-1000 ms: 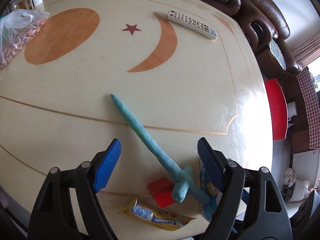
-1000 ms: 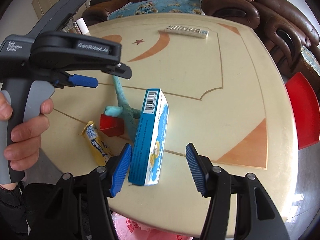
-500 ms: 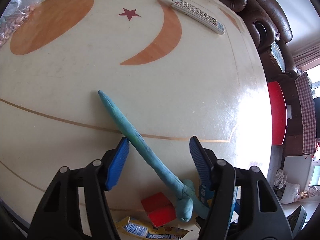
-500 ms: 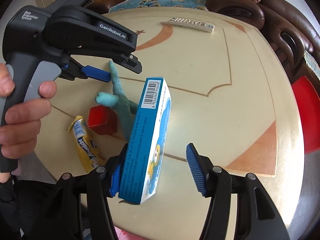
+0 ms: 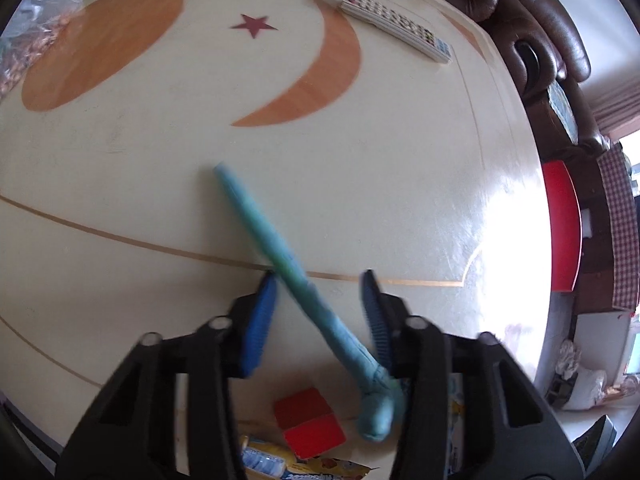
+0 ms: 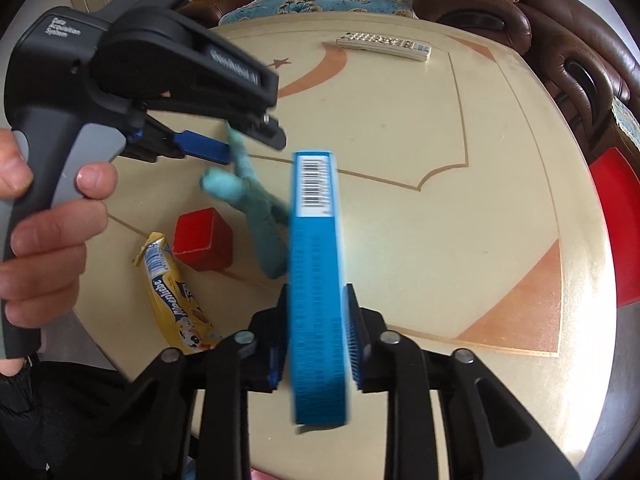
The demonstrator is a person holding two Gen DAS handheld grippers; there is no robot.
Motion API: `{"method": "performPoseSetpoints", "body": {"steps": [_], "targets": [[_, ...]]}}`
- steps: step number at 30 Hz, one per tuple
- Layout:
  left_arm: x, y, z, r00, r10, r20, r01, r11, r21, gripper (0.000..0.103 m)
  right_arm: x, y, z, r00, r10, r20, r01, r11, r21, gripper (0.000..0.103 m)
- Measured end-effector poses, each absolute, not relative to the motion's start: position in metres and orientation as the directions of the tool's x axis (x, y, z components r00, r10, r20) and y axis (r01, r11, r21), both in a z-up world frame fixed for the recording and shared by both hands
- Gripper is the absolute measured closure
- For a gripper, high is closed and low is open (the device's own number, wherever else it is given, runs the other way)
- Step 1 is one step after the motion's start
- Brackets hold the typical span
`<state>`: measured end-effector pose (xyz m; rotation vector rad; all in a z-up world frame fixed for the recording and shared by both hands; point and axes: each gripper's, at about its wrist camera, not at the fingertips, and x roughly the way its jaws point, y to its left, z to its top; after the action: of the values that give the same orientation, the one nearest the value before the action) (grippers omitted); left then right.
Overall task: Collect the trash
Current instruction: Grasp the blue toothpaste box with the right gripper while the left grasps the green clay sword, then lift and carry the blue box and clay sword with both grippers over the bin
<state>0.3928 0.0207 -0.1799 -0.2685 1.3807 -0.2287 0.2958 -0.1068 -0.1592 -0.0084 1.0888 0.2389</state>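
Now right tool point(image 6: 316, 336) closing on blue box point(image 6: 316, 264) (upright).

A cream table point(image 5: 400, 184) with orange sun, crescent and star inlays. On it: a remote point(image 5: 396, 26) upper right, a bag of nuts point(image 5: 24, 52) upper left, a twisted teal cloth point(image 5: 280, 256) centre, a red block point(image 5: 310, 422) and yellow wrapper point(image 6: 176, 300) near the bottom edge

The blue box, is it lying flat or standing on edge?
On edge. The blue box has its narrow barcode side facing up, between the pads of the closing right tool, which press its broad faces.
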Motion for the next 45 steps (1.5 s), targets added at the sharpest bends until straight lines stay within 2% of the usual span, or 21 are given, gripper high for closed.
{"method": "performPoseSetpoints", "body": {"steps": [2,8,24,35,45], "targets": [[0.394,0.016,-0.183,0.154,-0.322,-0.934,0.007,0.946,-0.324,0.085,0.296,-0.109,-0.16,0.439,0.192,-0.878,-0.194,0.974,0.116,0.081],[0.396,0.002,-0.185,0.142,-0.346,-0.927,0.04,0.938,-0.344,0.088,0.293,-0.115,-0.158,0.444,0.187,-0.876,-0.183,0.976,0.115,0.081],[0.38,-0.013,-0.151,0.208,-0.41,-0.888,0.142,0.911,-0.387,0.089,0.279,-0.139,-0.141,0.493,0.153,-0.857,-0.119,0.987,0.108,0.082],[0.323,-0.02,-0.089,0.379,-0.375,-0.846,0.271,0.919,-0.285,0.089,0.253,-0.148,-0.091,0.577,0.114,-0.808,-0.098,0.993,0.069,0.082],[0.23,-0.012,-0.05,0.468,-0.393,-0.791,0.388,0.896,-0.216,0.089,0.189,-0.145,-0.046,0.635,0.12,-0.763,-0.111,0.992,0.064,0.082]]}}
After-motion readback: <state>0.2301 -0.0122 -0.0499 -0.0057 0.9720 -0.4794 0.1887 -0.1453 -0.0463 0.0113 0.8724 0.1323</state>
